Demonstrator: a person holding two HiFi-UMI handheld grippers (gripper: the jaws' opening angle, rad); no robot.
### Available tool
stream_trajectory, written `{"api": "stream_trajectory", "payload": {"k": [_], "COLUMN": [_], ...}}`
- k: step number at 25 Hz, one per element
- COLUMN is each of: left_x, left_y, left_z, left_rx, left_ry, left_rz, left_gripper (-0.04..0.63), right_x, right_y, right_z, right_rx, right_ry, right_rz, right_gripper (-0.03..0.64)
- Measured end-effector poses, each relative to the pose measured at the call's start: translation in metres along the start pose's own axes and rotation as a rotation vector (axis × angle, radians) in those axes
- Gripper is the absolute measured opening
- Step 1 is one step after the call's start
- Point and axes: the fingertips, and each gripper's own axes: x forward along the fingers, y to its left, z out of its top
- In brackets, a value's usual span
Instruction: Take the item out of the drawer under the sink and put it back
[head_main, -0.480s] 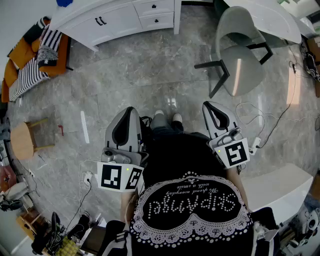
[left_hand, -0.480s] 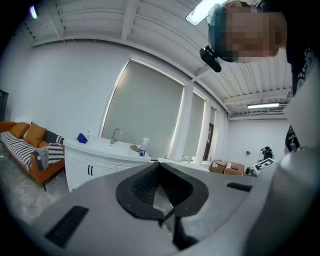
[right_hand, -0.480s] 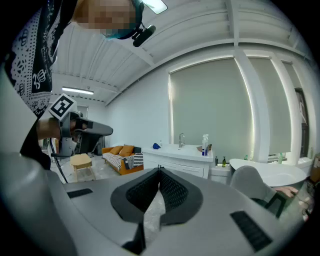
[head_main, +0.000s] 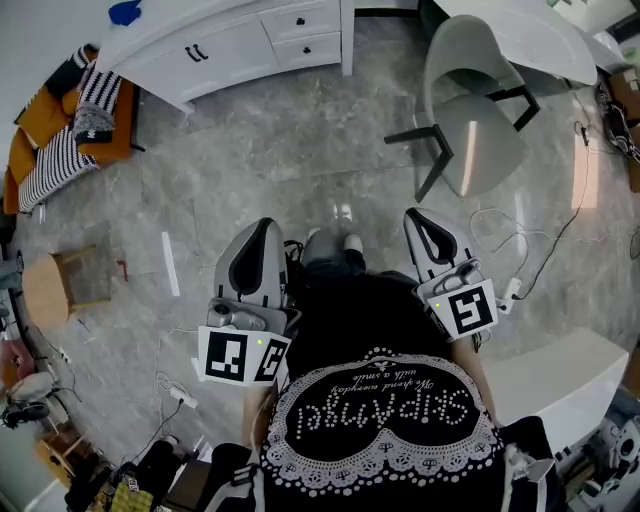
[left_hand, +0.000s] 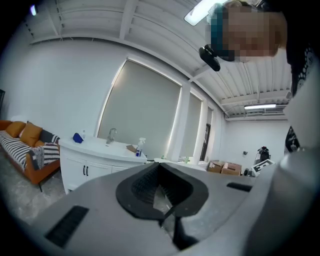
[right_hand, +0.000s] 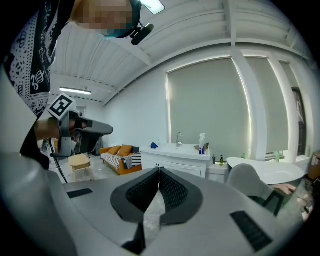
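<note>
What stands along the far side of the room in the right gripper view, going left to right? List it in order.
wooden stool → orange sofa → blue item on the vanity top → faucet → spray bottle → grey chair

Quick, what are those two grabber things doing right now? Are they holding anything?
Left gripper: closed, jaw tips together, holding nothing.
Right gripper: closed, jaw tips together, holding nothing.

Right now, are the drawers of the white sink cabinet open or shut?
Shut. In the head view both drawers sit flush with the front of the sink cabinet, and none is pulled out.
</note>
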Motion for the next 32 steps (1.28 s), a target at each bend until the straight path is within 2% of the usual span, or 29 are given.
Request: {"api": "stream_trajectory", "payload": {"k": [6,15,23,27,32], "left_x": [0.005,0.039,0.084,0.102,0.119], "left_y": [0.005,0.042,0.096,0.111,0.128], "left_z": [-0.009,-0.006,0.04,0.049,0.053], "left_rx": [-0.015,-0.039,-0.023,-0.017,-0.025], "left_ry": [0.033,0.065,0.046,0.065,0.076], "left_rz": [0.001,-0.028,-0.071,-0.117,-0.143], "left_gripper": [0.005,0.005,0.005,0.005,0.005], "right_x": [0.009,0.056,0.127,0.153,0.178], "right_y": [0.012,0.009,-0.002,-0.001,-0.002], "right_z": [0.005,0.005,0.047,0.064,0.064], "right_rx": [-0.009,0.015,0.051,0.015,-0.059], "right_ry": [-0.025,-0.004,-0.04,-0.059,-0.038], "right_rz": [0.061,0.047,-0.001,-0.004,-0.005], "right_gripper": [0.02,0.02,0.02,0.02,0.02]}}
